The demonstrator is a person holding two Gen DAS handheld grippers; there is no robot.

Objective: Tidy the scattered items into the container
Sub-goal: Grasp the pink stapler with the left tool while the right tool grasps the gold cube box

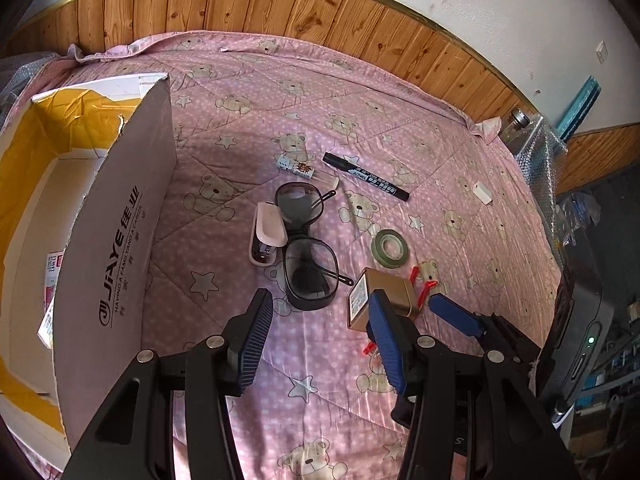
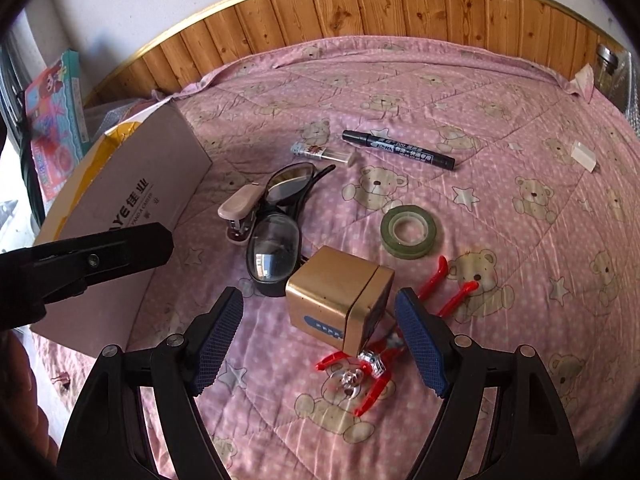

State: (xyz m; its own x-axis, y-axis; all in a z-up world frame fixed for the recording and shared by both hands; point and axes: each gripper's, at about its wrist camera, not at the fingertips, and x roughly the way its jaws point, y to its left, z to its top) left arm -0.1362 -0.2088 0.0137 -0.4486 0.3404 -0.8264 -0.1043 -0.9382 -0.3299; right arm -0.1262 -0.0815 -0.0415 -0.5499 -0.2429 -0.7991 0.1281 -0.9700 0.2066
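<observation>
An open cardboard box (image 1: 116, 240) (image 2: 132, 200) stands at the left of the pink quilt. In the middle lie black glasses (image 1: 308, 240) (image 2: 276, 232), a pink stapler (image 1: 266, 236), a black marker (image 1: 366, 176), a small tube (image 1: 298, 166) and a green tape roll (image 1: 390, 248). My right gripper (image 2: 320, 320) is open and straddles a gold box (image 2: 340, 296) (image 1: 388, 292) without touching it. Red clips (image 2: 456, 288) lie beside it. My left gripper (image 1: 320, 336) is open and empty, just short of the glasses and beside the cardboard wall.
A wood-panelled wall (image 1: 280, 4) runs behind the bed. A small clear block (image 2: 584, 156) lies far right on the quilt, and a glass jar (image 2: 608, 64) stands off the corner. A colourful toy box (image 2: 56, 120) leans behind the cardboard box. A hand (image 2: 20, 400) shows lower left.
</observation>
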